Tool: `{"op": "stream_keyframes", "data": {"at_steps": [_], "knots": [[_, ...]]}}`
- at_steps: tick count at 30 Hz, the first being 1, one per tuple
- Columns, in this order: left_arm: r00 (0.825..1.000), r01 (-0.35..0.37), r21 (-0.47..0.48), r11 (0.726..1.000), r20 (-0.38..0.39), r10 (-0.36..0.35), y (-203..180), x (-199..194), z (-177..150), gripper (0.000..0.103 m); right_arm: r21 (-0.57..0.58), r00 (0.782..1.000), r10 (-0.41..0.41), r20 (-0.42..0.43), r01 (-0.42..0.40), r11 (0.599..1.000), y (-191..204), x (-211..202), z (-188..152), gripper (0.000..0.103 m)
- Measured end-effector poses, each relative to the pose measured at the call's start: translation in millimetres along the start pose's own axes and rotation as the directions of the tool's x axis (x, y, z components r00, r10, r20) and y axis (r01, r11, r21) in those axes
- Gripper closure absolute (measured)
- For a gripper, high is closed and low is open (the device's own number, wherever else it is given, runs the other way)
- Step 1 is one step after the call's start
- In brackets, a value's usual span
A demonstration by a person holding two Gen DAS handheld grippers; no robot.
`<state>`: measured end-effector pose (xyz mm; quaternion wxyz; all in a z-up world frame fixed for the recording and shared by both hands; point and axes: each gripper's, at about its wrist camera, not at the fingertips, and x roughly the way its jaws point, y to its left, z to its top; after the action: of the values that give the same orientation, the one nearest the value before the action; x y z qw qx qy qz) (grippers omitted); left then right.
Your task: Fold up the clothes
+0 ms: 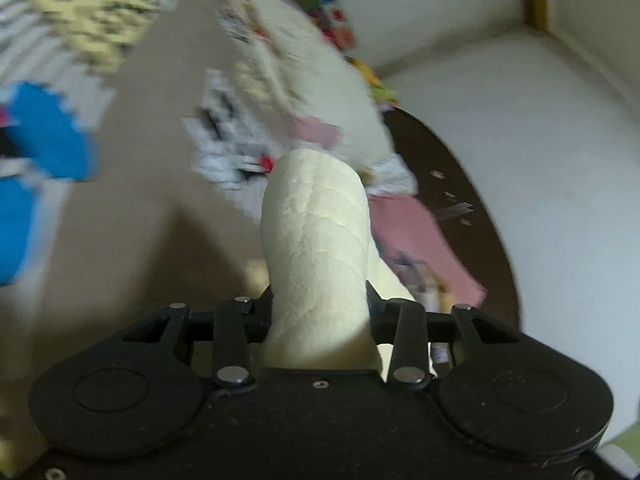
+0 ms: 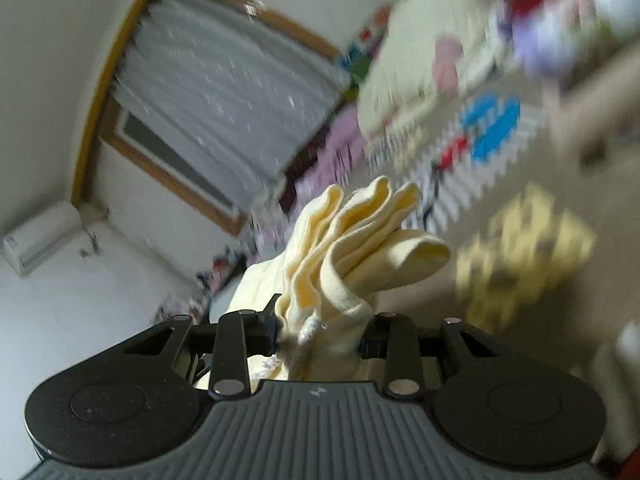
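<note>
Right gripper (image 2: pixel 320 328) alone shows cream garment's (image 2: pixel 352 248) bunched folds

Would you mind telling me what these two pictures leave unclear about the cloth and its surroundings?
- Left wrist view: the cream cloth bulges over the left gripper, hiding the jaws.
- Right wrist view: bunched folds of the pale yellow cloth cover the right gripper; whether it is the same garment is unclear.
- Both views: motion blur smears the patterned bedding and the clothes behind.
- Right wrist view: the window blind is blurred.
</note>
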<state>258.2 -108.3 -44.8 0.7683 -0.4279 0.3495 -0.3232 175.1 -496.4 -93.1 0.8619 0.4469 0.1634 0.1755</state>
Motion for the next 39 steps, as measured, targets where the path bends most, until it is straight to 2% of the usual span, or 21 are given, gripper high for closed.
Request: {"op": "stream_keyframes", "data": {"at_steps": [3,6,10,15,18,19,20,21,22,23,24,25,27,28,30,32,34,36,39], "knots": [[0.997,0.075,0.037,0.996,-0.035,-0.074,-50.3,46.5,10.3,0.066,-0.012,0.995,0.02,0.095,-0.019,1.0,-3.1,-35.1,50.7,0.068],[0.985,0.161,0.077,0.984,-0.071,-0.155,-104.8,96.9,18.8,0.066,-0.023,0.98,0.032,0.195,-0.028,0.999,-7.1,-64.0,104.8,0.068],[0.964,0.252,0.085,0.964,-0.11,-0.242,-166.9,162.3,23.4,0.066,-0.063,0.948,0.04,0.315,-0.021,0.998,-10.6,-95.1,171.9,0.068],[0.928,0.355,0.043,0.934,-0.14,-0.346,-224.2,239.3,23.1,0.066,-0.029,0.903,0.011,0.43,0.002,1.0,-49.1,-113.3,233.6,0.068],[0.919,0.367,0.023,0.93,-0.168,-0.358,-237.1,281.5,18.5,0.066,-0.007,0.868,-0.009,0.496,0.014,1.0,-72.2,-124.2,270.6,0.068],[0.92,0.359,0.023,0.933,-0.178,-0.349,-237.7,296.4,15.9,0.066,0.001,0.856,-0.015,0.517,0.017,1.0,-79.9,-127.8,282.9,0.068],[0.93,0.327,0.032,0.944,-0.188,-0.316,-232.3,312.4,10.9,0.065,0.029,0.85,-0.043,0.525,0.033,0.999,-95.3,-128.1,289.9,0.069],[0.948,0.259,0.055,0.964,-0.205,-0.243,-223.1,329.4,2.7,0.065,0.1,0.857,-0.116,0.502,0.076,0.992,-127.3,-121.1,285.6,0.069],[0.968,0.132,0.123,0.984,-0.232,-0.101,-212.0,349.8,-9.9,0.065,0.182,0.864,-0.193,0.465,0.12,0.976,-160.7,-112.7,279.3,0.07],[0.968,0.016,0.201,0.979,-0.25,0.036,-198.5,367.4,-22.7,0.06,0.276,0.873,-0.26,0.412,0.153,0.949,-194.5,-102.9,268.7,0.067],[0.962,-0.022,0.23,0.973,-0.259,0.083,-182.7,377.1,-32.0,0.058,0.341,0.879,-0.289,0.378,0.158,0.927,-222.5,-96.7,258.1,0.067],[0.96,-0.037,0.235,0.971,-0.263,0.1,-170.8,382.1,-37.6,0.056,0.37,0.883,-0.299,0.361,0.159,0.915,-241.6,-92.5,250.4,0.068],[0.967,0.005,0.189,0.982,-0.25,0.043,-164.0,375.5,-36.6,0.055,0.283,0.878,-0.288,0.383,0.185,0.941,-234.2,-91.4,254.0,0.068],[0.968,0.007,0.218,0.976,-0.244,0.048,-169.2,371.8,-35.9,0.055,0.257,0.875,-0.293,0.385,0.203,0.945,-231.0,-90.9,257.9,0.067],[0.965,0.001,0.231,0.973,-0.255,0.06,-176.0,368.8,-34.4,0.051,0.285,0.871,-0.301,0.388,0.197,0.938,-234.6,-93.3,263.4,0.064],[0.964,0.012,0.226,0.974,-0.261,0.049,-181.8,357.5,-30.8,0.035,0.274,0.854,-0.316,0.413,0.214,0.938,-225.5,-99.5,258.5,0.051],[0.972,0.003,0.236,0.972,-0.229,0.052,-185.2,346.4,-24.6,0.034,0.242,0.825,-0.328,0.46,0.238,0.941,-210.8,-113.2,254.6,0.046],[0.977,0.022,0.234,0.972,-0.213,0.029,-183.4,328.8,-20.4,0.033,0.214,0.807,-0.325,0.493,0.25,0.944,-192.3,-134.4,245.4,0.042],[0.983,0.03,0.245,0.969,-0.182,0.016,-175.9,291.7,-15.8,0.031,0.141,0.793,-0.35,0.498,0.325,0.935,-163.3,-147.7,224.0,0.031]]}}
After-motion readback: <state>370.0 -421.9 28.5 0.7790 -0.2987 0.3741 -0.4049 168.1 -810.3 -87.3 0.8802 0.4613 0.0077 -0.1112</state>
